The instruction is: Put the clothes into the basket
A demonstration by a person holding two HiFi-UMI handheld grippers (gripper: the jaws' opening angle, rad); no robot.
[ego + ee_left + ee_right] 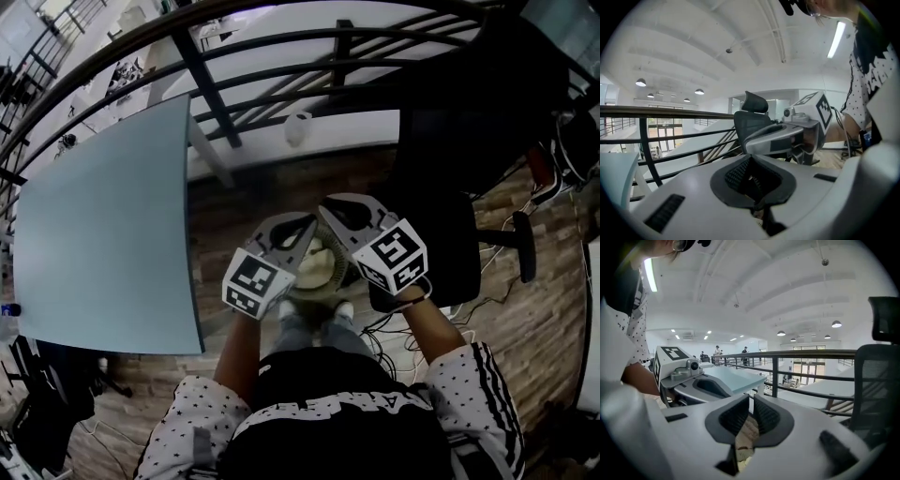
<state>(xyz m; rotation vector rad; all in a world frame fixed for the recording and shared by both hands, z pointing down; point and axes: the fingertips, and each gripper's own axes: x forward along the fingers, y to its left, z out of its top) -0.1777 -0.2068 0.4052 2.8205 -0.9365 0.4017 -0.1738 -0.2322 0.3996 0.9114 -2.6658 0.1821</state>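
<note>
No garment shows plainly in any view, so where the clothes lie cannot be told; the likeliest place is the basket (328,272), a pale slatted round tub just under and between the two tongs, most of its inside hidden by them. It stands on the wooden floor (244,216) right ahead of the person's shoes (342,309), probably so that a drop goes straight down without a reach. The left tongs (749,180) are pressed fully together on nothing. The right tongs (751,414) are all but together, leaving a thin slit; the pale striped stuff in that slit looks like what lies beneath rather than cloth pinched, though that is a judgement. Both are held side by side, nearly touching, tipped a little downward above the basket, which suits hands with nothing left to carry. Out to the left of the left tongs is the light-blue surface (103,225); to the right of the right tongs a black office chair (441,187); beyond both, a dark railing (281,56)
</note>
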